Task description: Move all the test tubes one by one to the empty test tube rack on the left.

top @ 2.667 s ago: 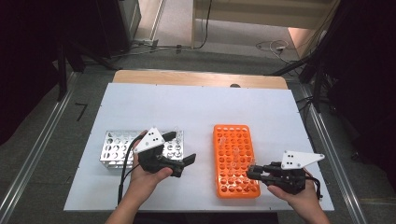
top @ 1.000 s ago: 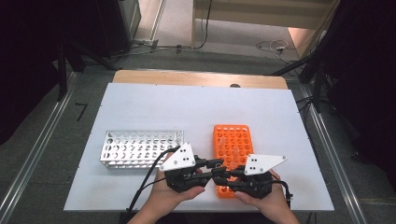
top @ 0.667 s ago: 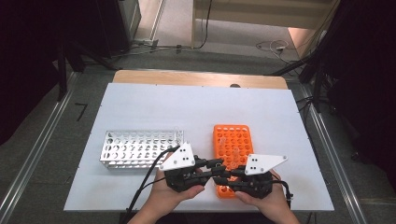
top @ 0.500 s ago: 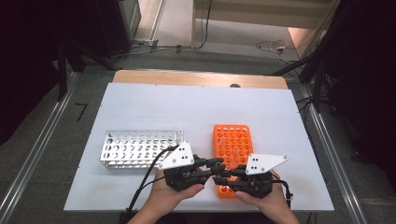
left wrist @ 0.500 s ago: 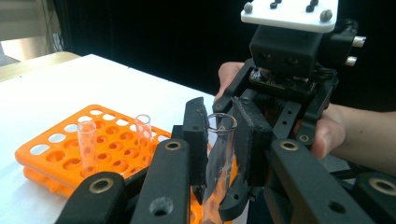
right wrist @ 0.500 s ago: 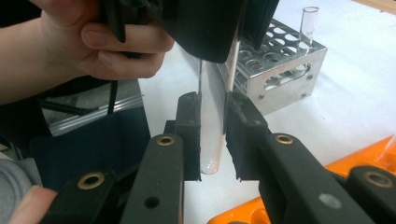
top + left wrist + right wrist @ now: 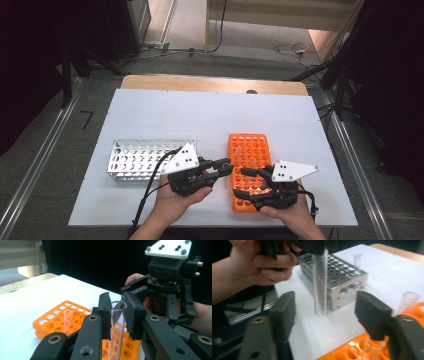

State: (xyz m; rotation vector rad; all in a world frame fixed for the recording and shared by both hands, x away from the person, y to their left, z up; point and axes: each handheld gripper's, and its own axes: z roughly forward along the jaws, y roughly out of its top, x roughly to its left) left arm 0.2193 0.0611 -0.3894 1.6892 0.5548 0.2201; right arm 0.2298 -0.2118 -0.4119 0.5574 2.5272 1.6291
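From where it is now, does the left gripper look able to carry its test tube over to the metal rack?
Probably yes. The left gripper is shut on the clear test tube, the right gripper has just opened and stands clear of it, and bare table lies between it and the metal rack.

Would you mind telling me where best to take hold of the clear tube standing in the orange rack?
Grip the clear tube just below its open rim, coming straight down from above: it stands upright in the orange rack, so only its upper part clears the holes.
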